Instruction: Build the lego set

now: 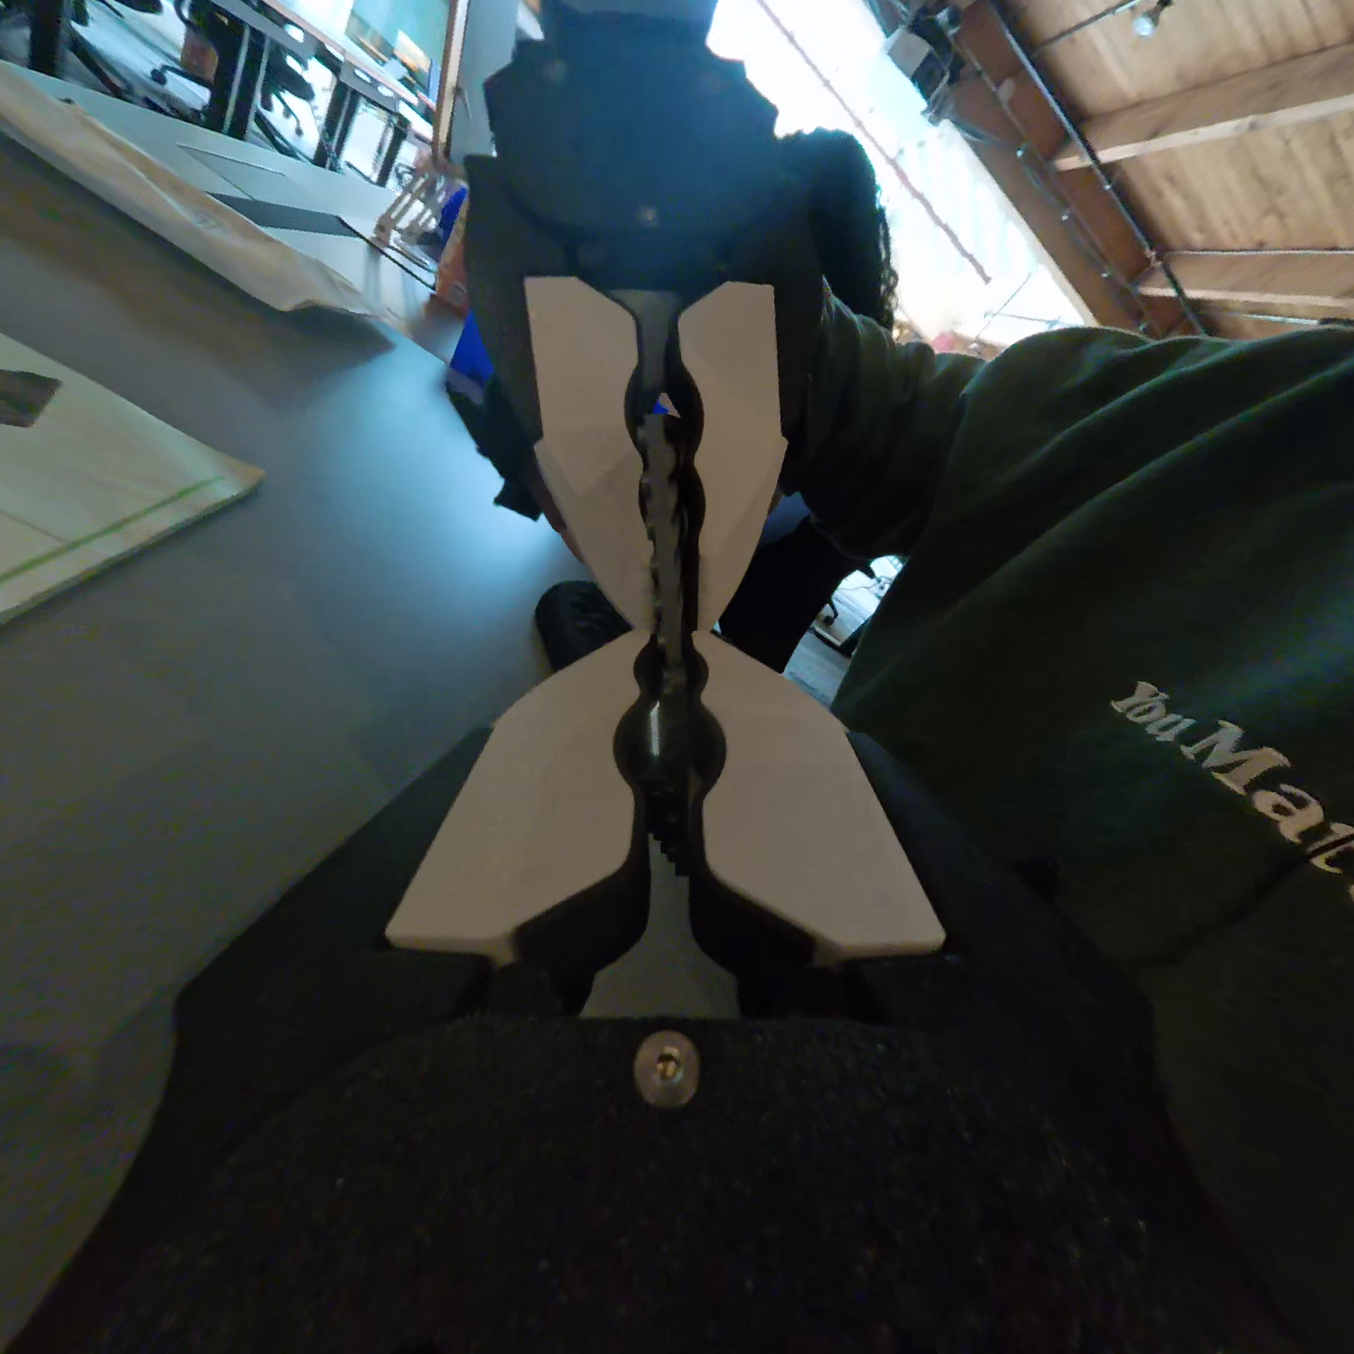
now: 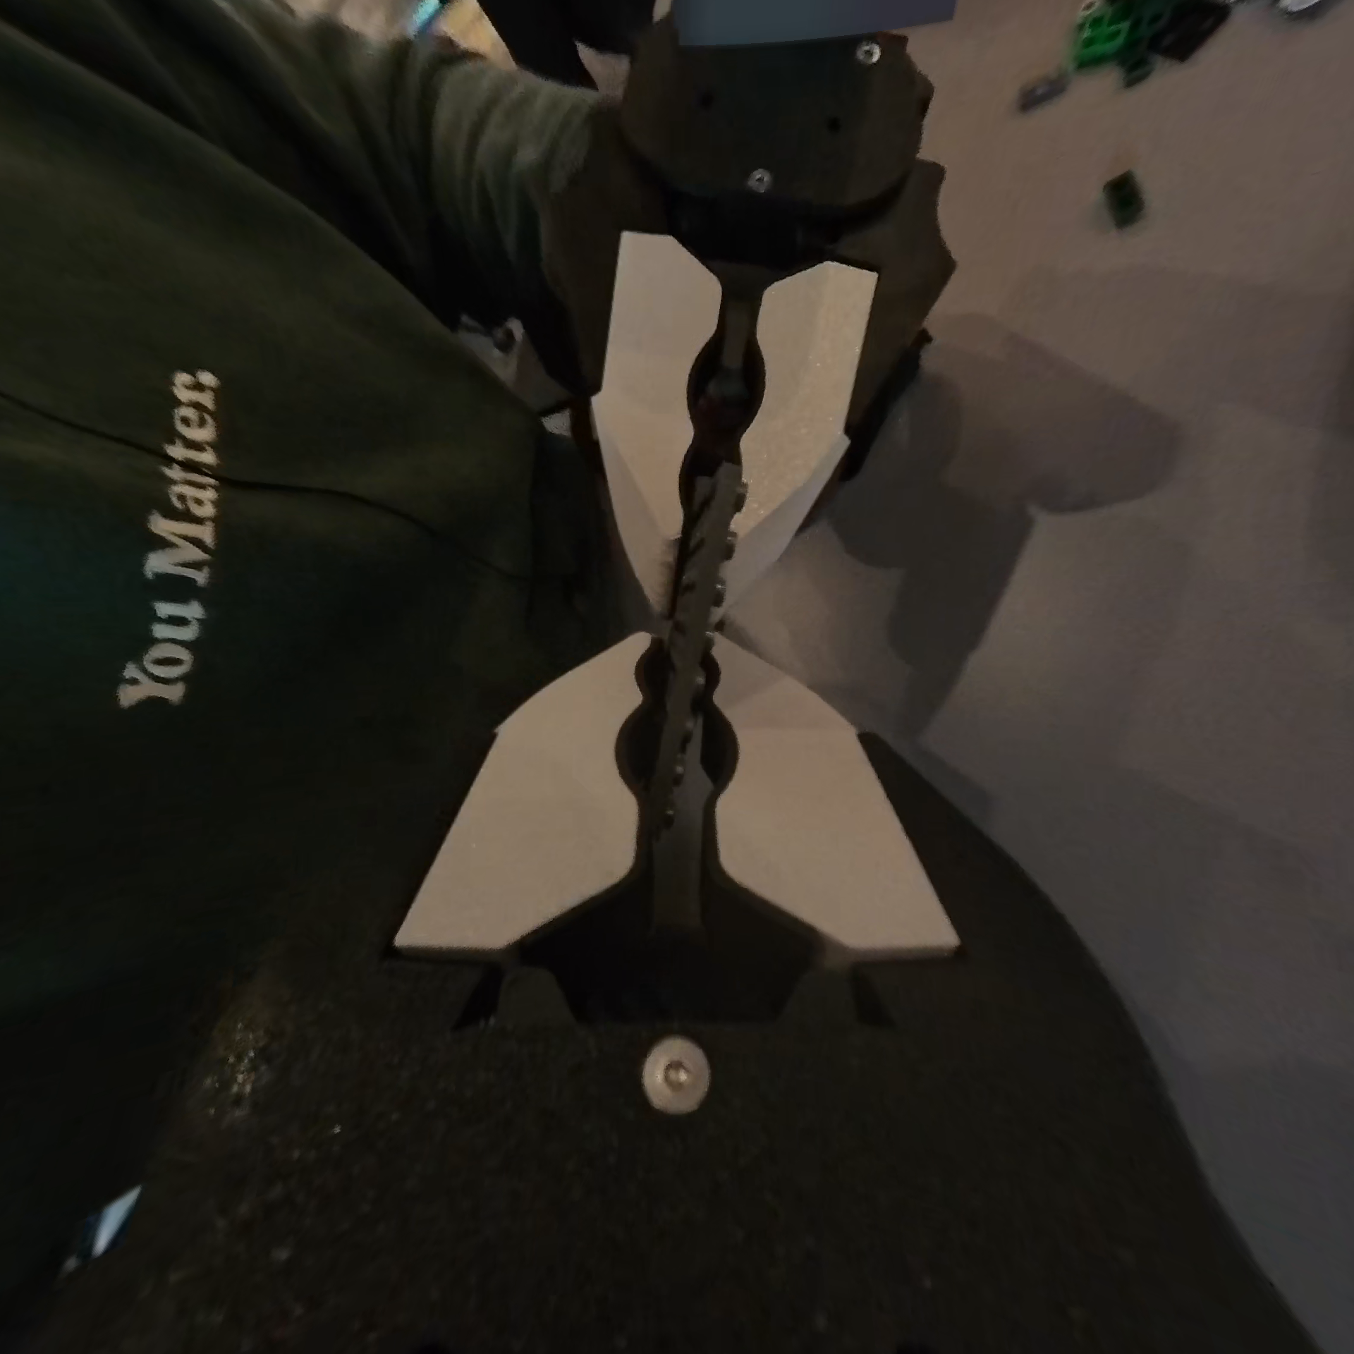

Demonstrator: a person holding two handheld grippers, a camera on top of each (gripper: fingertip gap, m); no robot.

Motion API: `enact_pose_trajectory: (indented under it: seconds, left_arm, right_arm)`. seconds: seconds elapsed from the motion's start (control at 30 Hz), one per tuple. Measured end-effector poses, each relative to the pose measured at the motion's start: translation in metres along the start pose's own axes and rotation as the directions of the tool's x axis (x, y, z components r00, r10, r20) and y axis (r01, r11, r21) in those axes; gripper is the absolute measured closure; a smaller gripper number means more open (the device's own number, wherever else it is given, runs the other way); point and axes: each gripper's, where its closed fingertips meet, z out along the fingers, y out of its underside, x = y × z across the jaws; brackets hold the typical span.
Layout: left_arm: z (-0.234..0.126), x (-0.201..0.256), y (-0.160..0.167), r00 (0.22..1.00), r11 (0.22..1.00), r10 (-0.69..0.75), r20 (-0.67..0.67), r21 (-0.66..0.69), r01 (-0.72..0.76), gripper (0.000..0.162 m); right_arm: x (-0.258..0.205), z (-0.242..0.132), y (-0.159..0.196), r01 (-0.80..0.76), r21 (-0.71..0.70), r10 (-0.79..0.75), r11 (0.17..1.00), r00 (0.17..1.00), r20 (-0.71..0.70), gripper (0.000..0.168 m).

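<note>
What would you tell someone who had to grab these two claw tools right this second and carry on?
Left claw: shut on the near end of a long black studded lego strip.
Right claw: shut on the other end of the same strip; the two claws meet tip to tip, held up above the grey table.
Loose parts: green and black lego pieces lie far off on the table; one small piece sits apart.
Done: strip picked up.
Left: it seems nearly all the building; how far the model is cannot be seen.
</note>
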Motion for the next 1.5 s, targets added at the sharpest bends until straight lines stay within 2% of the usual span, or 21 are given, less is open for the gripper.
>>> enact_pose_trajectory:
  seconds: [0.33,0.57,0.77,0.97,1.1,1.3,1.5]
  left_arm:
    - [-0.001,0.002,-0.012,0.999,0.998,-0.013,-0.039,0.054,0.015,0.157]
    - [-0.004,0.006,-0.021,0.998,0.994,0.039,-0.046,0.103,-0.034,0.157]
    - [-0.008,0.009,-0.028,0.996,0.989,0.071,-0.046,0.131,-0.064,0.157]
    - [-0.017,0.005,-0.034,0.997,0.985,0.07,-0.026,0.162,-0.064,0.157]
    - [-0.018,0.003,-0.034,0.998,0.985,0.048,-0.03,0.167,-0.042,0.157]
    - [-0.019,0.003,-0.03,0.998,0.986,0.006,-0.055,0.168,0.004,0.157]
    - [-0.019,0.006,-0.026,0.997,0.989,0.022,-0.069,0.144,-0.011,0.157]
  right_arm:
    - [-0.001,-0.009,-0.007,0.111,-0.092,-0.115,0.99,0.993,-0.039,0.158]
    - [-0.006,-0.013,-0.017,0.125,-0.06,-0.126,0.99,0.992,-0.02,0.156]
    - [-0.006,-0.022,-0.022,0.129,-0.064,-0.133,0.99,0.99,-0.056,0.141]
    - [-0.007,-0.043,-0.028,0.095,0.033,-0.092,0.995,0.992,-0.086,0.142]
    - [-0.005,-0.044,-0.029,0.102,0.097,-0.092,0.99,0.99,-0.106,0.158]
    - [-0.004,-0.042,-0.027,0.113,0.188,-0.099,0.976,0.992,-0.084,0.16]
    - [-0.007,-0.038,-0.025,0.164,0.242,-0.15,0.956,0.986,-0.077,0.16]
